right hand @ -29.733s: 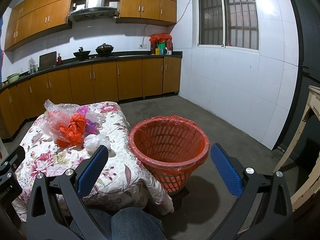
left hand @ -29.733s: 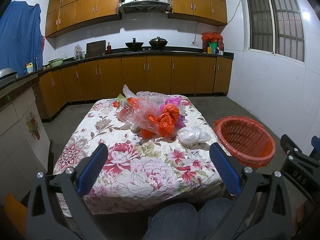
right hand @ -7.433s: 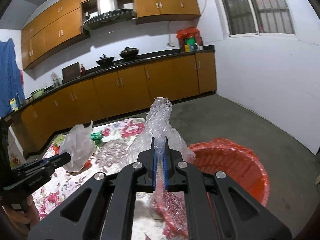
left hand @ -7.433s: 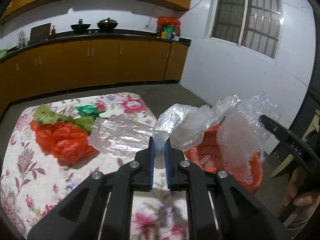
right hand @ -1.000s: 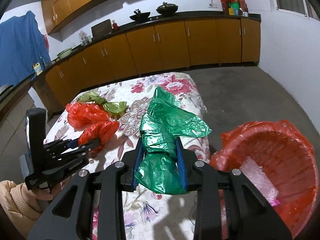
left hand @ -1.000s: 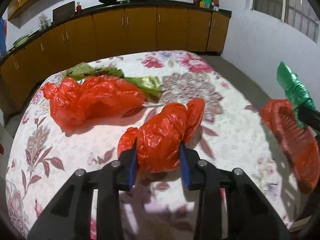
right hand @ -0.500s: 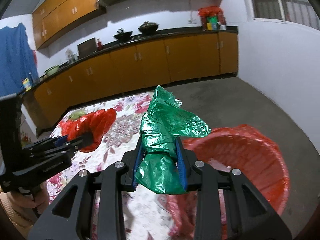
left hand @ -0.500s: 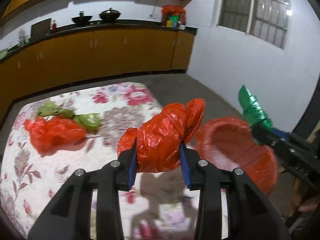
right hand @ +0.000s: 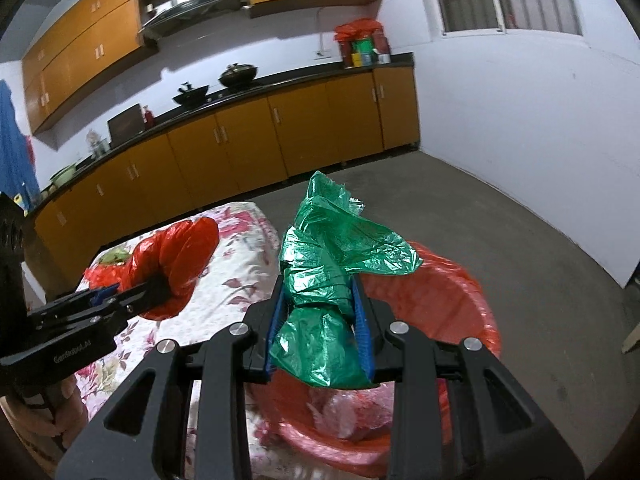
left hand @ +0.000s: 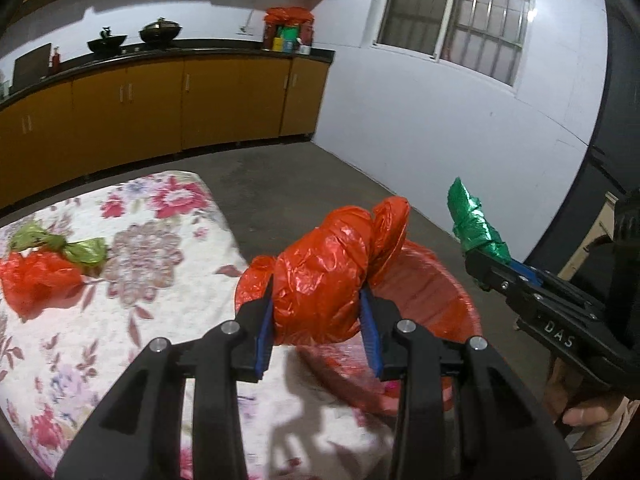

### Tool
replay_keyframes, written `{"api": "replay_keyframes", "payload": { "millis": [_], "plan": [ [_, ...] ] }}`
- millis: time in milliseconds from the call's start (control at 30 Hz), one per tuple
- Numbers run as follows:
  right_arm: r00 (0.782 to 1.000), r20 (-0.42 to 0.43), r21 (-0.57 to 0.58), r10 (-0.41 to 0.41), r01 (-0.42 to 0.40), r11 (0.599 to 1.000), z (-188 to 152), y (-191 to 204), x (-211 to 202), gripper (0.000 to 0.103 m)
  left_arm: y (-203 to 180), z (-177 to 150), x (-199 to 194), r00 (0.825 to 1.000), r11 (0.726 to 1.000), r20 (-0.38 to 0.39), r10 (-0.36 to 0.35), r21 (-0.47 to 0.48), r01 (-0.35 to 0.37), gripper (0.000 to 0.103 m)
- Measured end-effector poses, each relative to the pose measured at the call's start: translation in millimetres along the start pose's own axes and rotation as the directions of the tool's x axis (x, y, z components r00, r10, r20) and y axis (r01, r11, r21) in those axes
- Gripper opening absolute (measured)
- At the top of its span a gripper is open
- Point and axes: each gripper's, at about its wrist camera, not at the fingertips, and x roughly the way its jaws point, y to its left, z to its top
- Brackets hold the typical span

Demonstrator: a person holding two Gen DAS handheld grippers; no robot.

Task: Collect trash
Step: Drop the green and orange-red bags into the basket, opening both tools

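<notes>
Jaws of left gripper [left hand: 316, 320] pinch red bag [left hand: 324, 280], right gripper [right hand: 318, 322] green bag [right hand: 328, 276], beside floral tablecloth [left hand: 160, 280].

Hidden behind the green plastic bag [right hand: 332, 276]: much of the red trash basket [right hand: 476, 300] interior. Blurred beside the basket: floral tablecloth [left hand: 132, 332] near edge. Too small beyond the basket: countertop containers [right hand: 362, 52].
</notes>
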Motion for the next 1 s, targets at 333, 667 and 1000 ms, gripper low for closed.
{"api": "replay_keyframes", "payload": {
  "millis": [333,667,1000],
  "plan": [
    [1.000,0.021,0.070,-0.011,0.010,0.998,9,-22,-4,0.032,-29,1,31,0.997,0.998,-0.040,-0.066,0.014,0.067,0.038],
    [1.000,0.030,0.120,-0.004,0.000,0.993,21,-39,5,0.039,-37,0,58,0.994,0.996,-0.074,-0.082,0.010,0.083,0.046],
    [0.999,0.021,0.126,-0.024,0.021,0.992,14,-44,5,0.056,-13,-16,66,0.993,0.999,-0.113,-0.029,-0.019,0.027,0.059]
  ]
}}
